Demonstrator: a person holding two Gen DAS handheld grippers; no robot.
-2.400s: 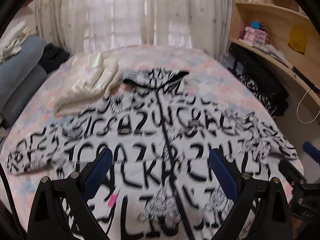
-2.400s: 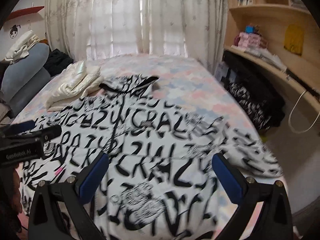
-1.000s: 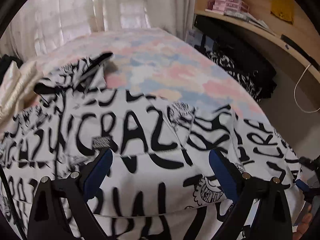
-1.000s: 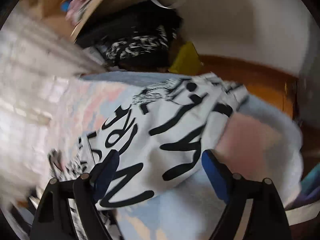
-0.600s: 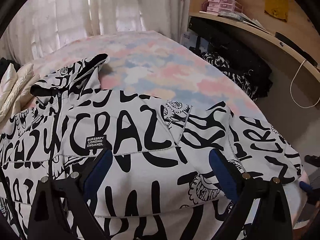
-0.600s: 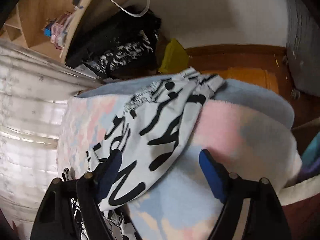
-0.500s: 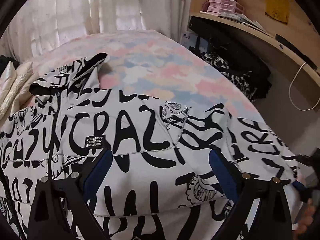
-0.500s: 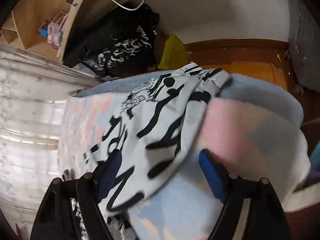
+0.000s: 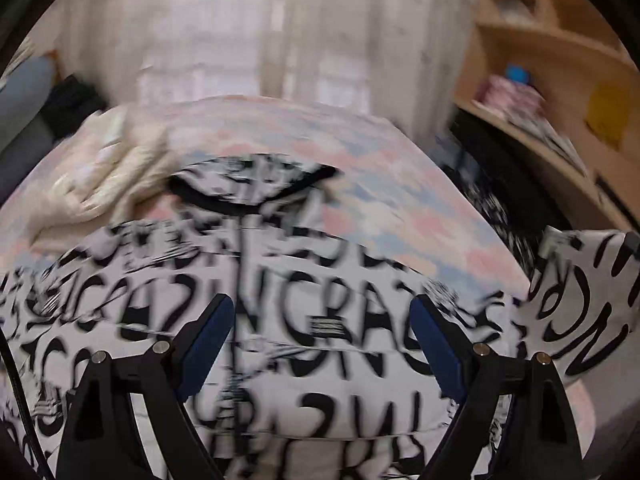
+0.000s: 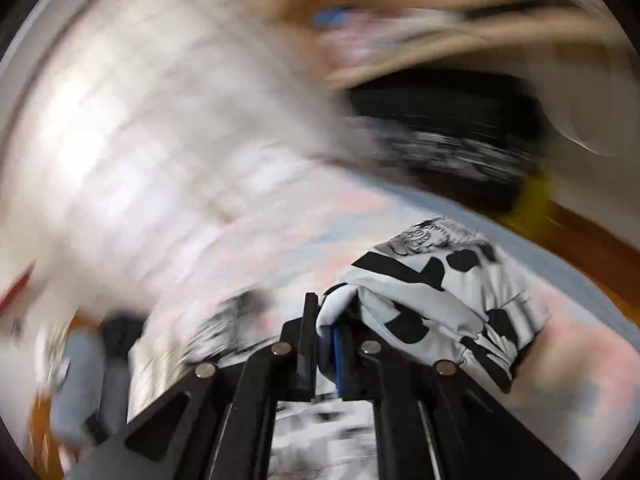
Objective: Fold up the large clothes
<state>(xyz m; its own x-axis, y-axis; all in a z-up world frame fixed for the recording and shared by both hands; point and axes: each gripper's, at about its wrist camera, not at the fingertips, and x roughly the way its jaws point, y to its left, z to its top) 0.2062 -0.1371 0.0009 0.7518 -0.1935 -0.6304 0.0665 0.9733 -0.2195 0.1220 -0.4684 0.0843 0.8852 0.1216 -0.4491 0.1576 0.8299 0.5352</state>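
Note:
A large white jacket (image 9: pixel 320 320) printed with black letters lies spread on the bed, its dark-lined hood (image 9: pixel 256 188) at the far end. My left gripper (image 9: pixel 320 332) hovers above the jacket's chest with its jaws wide apart and closing a little, and no cloth is between them. At the right edge of the left wrist view the jacket's sleeve (image 9: pixel 580 300) is lifted off the bed. In the blurred right wrist view my right gripper (image 10: pixel 330 344) is shut on that sleeve (image 10: pixel 440 304), which bunches over its fingers.
The bed has a pink and blue cover (image 9: pixel 380 184). A cream garment (image 9: pixel 116 160) lies at its far left. Curtains (image 9: pixel 280 28) hang behind. Wooden shelves (image 9: pixel 560 80) stand at the right, with dark clothes (image 9: pixel 500 200) piled below them.
My right gripper closed on the sleeve end and lifted it off the bed's corner. The left gripper swung left and now faces the jacket's middle and hood.

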